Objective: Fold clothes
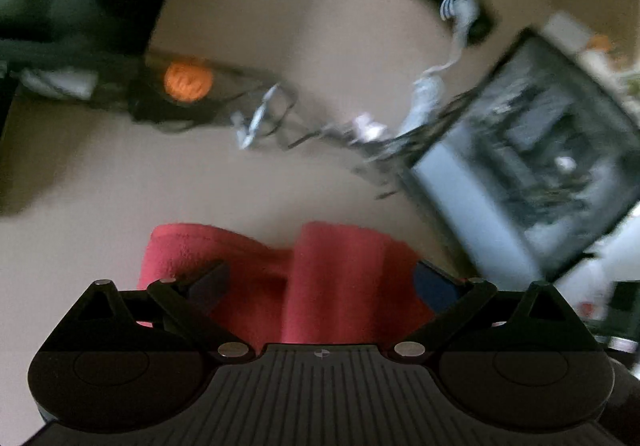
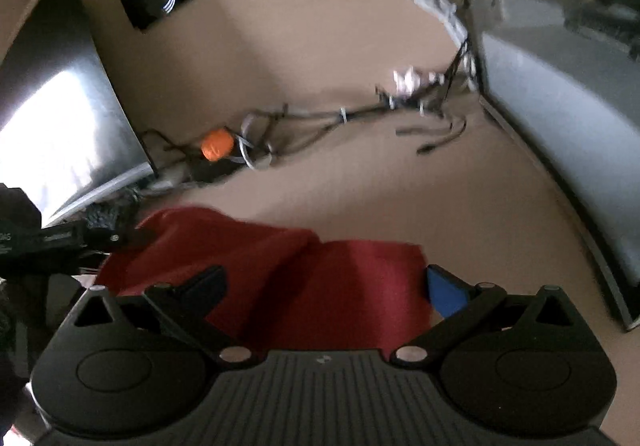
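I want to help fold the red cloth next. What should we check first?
1. Left gripper jaws wide apart: ok.
2. Right gripper jaws wide apart: ok.
3. Red cloth between both pairs of jaws: ok.
4. Cloth lying flat: not ok, it is bunched with folds.
5. Cloth actually gripped: cannot tell, the views are blurred.
6. Cables clear of the cloth: ok, they lie farther off.

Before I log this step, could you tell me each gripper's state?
Left gripper: jaws spread, red cloth between them.
Right gripper: jaws spread around the red cloth.
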A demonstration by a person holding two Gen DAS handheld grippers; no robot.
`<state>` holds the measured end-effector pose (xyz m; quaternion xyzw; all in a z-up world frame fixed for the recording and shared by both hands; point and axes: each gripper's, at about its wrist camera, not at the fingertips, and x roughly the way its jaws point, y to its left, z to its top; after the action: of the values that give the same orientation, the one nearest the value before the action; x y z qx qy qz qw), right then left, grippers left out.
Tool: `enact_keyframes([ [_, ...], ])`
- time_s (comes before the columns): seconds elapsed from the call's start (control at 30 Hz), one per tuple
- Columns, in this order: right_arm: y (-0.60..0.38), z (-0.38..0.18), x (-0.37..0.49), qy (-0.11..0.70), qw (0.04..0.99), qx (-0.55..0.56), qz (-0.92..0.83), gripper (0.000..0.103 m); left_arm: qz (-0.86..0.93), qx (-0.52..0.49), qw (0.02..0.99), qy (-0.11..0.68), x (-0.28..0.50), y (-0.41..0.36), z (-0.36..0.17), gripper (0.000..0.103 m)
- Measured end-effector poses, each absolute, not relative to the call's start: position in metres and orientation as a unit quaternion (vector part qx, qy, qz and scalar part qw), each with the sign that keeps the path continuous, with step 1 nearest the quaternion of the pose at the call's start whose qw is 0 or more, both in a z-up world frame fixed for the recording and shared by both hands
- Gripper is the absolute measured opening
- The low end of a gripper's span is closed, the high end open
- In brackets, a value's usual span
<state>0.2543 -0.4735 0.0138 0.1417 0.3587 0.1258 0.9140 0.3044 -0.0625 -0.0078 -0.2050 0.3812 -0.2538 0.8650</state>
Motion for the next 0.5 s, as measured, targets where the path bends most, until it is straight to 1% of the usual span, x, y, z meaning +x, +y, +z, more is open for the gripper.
enact_keyframes([
  [0.07,-0.465,0.000,0.262,0.386,0.906,0.129,0.116,0.103,-0.246,-0.205,0.864,0.389,0.313,-0.069,-0.016,0.101],
  [0.17,-0.464,-0.027,0.279,0.439,0.876,0.149,0.129,0.103,-0.235,-0.204,0.862,0.400,0.326,-0.079,-0.028,0.103],
  [0.23,-0.468,-0.029,0.281,0.431,0.877,0.159,0.137,0.103,-0.227,-0.204,0.861,0.408,0.334,-0.086,-0.037,0.103],
  [0.3,-0.469,-0.025,0.286,0.433,0.877,0.147,0.146,0.103,-0.219,-0.203,0.859,0.415,0.342,-0.093,-0.045,0.103],
  [0.37,-0.470,-0.014,0.287,0.411,0.892,0.123,0.142,0.103,-0.208,-0.207,0.860,0.417,0.343,-0.095,-0.046,0.103],
  [0.5,-0.469,0.023,0.277,0.331,0.931,0.072,0.137,0.103,-0.188,-0.215,0.863,0.417,0.340,-0.097,-0.044,0.103],
])
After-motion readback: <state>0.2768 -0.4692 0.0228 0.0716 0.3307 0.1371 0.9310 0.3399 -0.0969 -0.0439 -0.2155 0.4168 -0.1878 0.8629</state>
